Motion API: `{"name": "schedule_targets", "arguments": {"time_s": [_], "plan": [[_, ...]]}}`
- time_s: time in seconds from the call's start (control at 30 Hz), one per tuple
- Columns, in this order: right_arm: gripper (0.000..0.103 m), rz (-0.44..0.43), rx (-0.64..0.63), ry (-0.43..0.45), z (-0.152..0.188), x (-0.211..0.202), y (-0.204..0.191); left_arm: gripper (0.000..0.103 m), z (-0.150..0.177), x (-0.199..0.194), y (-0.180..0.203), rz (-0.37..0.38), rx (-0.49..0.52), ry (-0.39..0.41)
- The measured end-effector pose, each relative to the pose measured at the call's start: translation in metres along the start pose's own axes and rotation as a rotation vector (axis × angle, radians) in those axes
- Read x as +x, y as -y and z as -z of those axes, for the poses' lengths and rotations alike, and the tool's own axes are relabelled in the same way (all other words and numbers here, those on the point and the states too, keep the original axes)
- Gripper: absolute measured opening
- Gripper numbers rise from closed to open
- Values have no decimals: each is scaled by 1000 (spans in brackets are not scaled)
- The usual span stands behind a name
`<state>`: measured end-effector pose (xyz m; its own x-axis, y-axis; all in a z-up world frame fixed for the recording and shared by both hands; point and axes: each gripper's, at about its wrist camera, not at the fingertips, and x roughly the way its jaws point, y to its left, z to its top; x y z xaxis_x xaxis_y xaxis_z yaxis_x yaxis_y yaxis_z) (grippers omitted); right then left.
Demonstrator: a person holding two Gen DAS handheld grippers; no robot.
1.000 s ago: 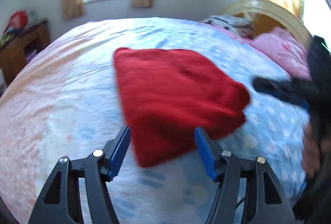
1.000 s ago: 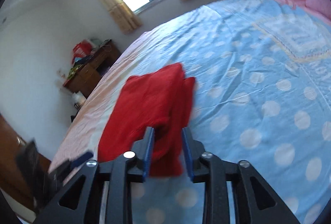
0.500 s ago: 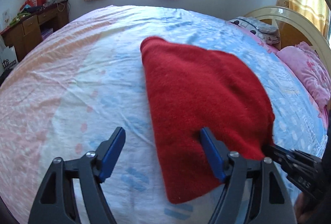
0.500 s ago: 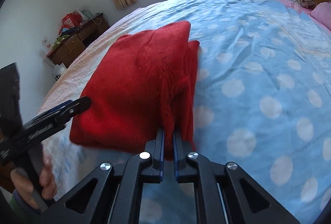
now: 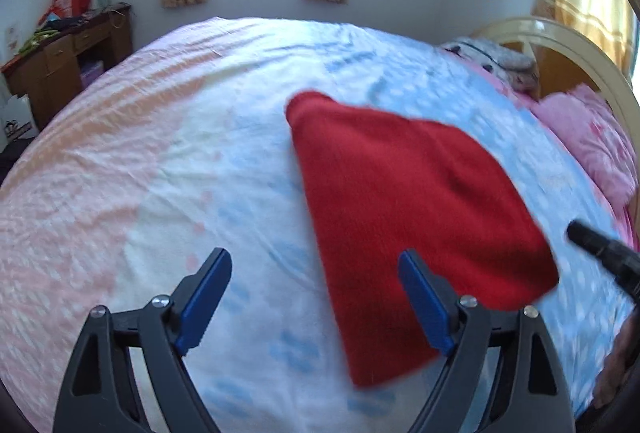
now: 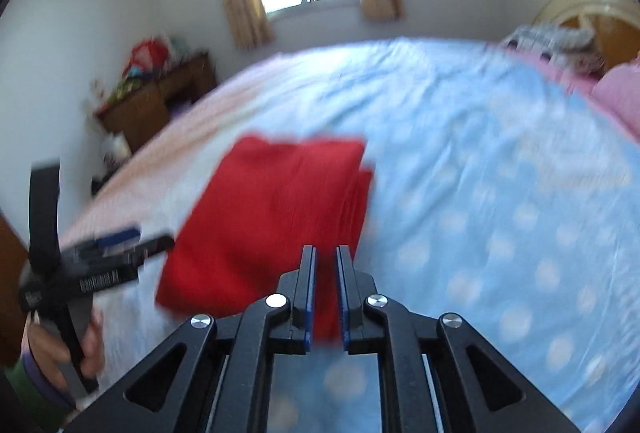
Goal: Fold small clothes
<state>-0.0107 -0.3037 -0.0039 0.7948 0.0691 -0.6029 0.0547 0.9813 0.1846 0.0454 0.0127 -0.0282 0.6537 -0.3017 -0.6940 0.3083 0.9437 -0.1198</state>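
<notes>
A folded red knit garment (image 5: 404,209) lies flat on the bed; it also shows in the right wrist view (image 6: 276,217). My left gripper (image 5: 316,297) is open and empty, above the bed at the garment's near left edge. My right gripper (image 6: 325,265) has its jaws a narrow gap apart over the garment's near corner; red cloth shows in the gap, and I cannot tell whether they still pinch it. The left gripper also shows in the right wrist view (image 6: 120,249), left of the garment.
The bed has a blue dotted and pink sheet (image 5: 160,169). Pink pillows (image 5: 592,137) and a cream headboard (image 5: 560,41) are at the right. A wooden desk (image 5: 60,61) with clutter stands at the left wall.
My right gripper's jaws, pinched on the garment's corner half a second ago, have parted slightly and drawn back. My left gripper has pulled back and left, staying open. The garment now lies flat.
</notes>
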Motion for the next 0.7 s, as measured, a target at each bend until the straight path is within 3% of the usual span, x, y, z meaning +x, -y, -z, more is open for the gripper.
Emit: {"name": "schedule_targets", "arguments": {"time_s": [0.13, 0.27, 0.33, 0.43, 0.53, 0.7], "plan": [[10, 2, 30, -54, -30, 55, 11, 88, -20, 18, 11, -28, -6, 1], [10, -30, -20, -189, -29, 114, 7, 88, -23, 41, 22, -19, -19, -28], [10, 16, -15, -190, -29, 129, 11, 88, -18, 53, 29, -21, -2, -52], [10, -13, 51, -210, -35, 141, 22, 90, -11, 62, 34, -27, 0, -53], [11, 15, 23, -200, -37, 152, 23, 97, -12, 65, 32, -40, -15, -55], [12, 55, 32, -198, -46, 168, 23, 97, -12, 66, 37, -61, 17, -49]]}}
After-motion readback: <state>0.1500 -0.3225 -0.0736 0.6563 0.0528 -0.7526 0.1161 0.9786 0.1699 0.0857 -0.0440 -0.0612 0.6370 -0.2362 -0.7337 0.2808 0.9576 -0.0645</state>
